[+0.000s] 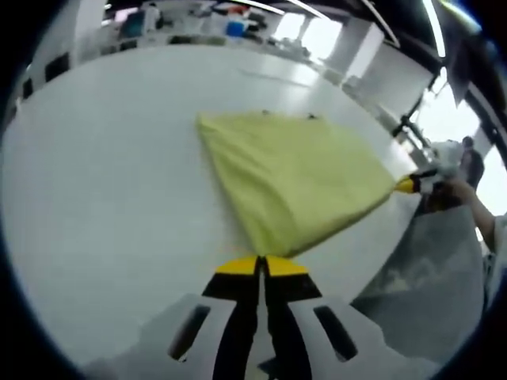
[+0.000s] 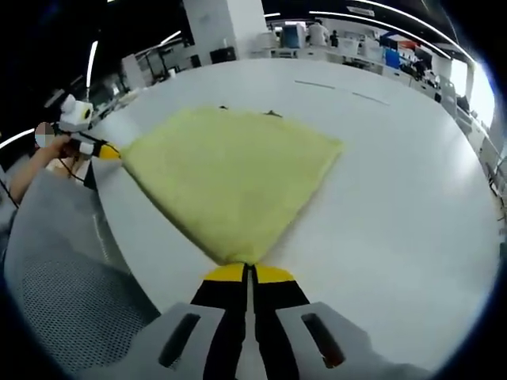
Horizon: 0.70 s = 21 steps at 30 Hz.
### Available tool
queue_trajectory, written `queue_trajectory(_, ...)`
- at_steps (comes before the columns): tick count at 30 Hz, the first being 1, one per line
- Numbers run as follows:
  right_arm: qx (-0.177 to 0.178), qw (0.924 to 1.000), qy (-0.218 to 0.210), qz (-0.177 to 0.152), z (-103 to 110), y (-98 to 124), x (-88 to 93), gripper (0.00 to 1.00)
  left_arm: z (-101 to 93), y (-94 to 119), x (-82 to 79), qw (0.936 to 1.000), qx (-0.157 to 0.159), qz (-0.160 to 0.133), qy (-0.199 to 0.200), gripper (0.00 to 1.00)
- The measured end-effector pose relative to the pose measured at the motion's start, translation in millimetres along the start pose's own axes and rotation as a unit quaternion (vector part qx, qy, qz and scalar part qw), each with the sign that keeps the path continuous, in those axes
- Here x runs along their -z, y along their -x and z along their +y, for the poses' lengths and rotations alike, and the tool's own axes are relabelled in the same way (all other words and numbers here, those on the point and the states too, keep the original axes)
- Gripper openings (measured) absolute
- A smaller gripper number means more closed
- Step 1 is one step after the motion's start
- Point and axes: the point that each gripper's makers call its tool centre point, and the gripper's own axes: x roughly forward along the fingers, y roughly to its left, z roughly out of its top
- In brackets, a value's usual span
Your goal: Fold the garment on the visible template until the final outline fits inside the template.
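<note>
Mid-fold: left gripper (image 1: 261,267) and right gripper (image 2: 248,274) each clenched on a near corner of the yellow garment (image 1: 297,178); next, carry both corners to the far edge on the white table (image 1: 111,182).

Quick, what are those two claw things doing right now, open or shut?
Left gripper: shut on a corner of the yellow cloth garment.
Right gripper: shut on another corner of it, over the white table.

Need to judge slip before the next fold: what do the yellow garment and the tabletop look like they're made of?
Yellow garment: looks like soft, matte woven or knit cloth; it drapes and pulls into a point at each shut gripper, left gripper and right gripper. Exact fibre cannot be told.
Table: smooth, hard white surface with a faint sheen, probably laminate or painted board.
</note>
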Motion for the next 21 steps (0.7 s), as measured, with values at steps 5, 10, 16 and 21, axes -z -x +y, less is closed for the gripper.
queue_trajectory(5,0.003,1.0000,0.002,-0.002,-1.5,3.3,-2.7,0.02,2.2,3.1,-3.8,1.0000,-0.003,-0.004,0.002,0.00)
queue_trajectory(10,0.006,0.9998,0.018,-0.001,-0.8,6.6,-7.6,0.02,2.9,6.2,-8.8,1.0000,-0.005,-0.008,0.001,0.00)
queue_trajectory(16,0.011,0.9995,0.028,-0.010,-3.2,15.0,-18.6,0.02,3.3,12.6,-18.4,0.9998,-0.006,-0.015,-0.006,0.00)
queue_trajectory(21,0.016,0.9989,0.040,-0.016,-2.8,20.0,-26.1,0.02,0.1,21.1,-27.9,0.9996,-0.004,-0.026,-0.007,0.00)
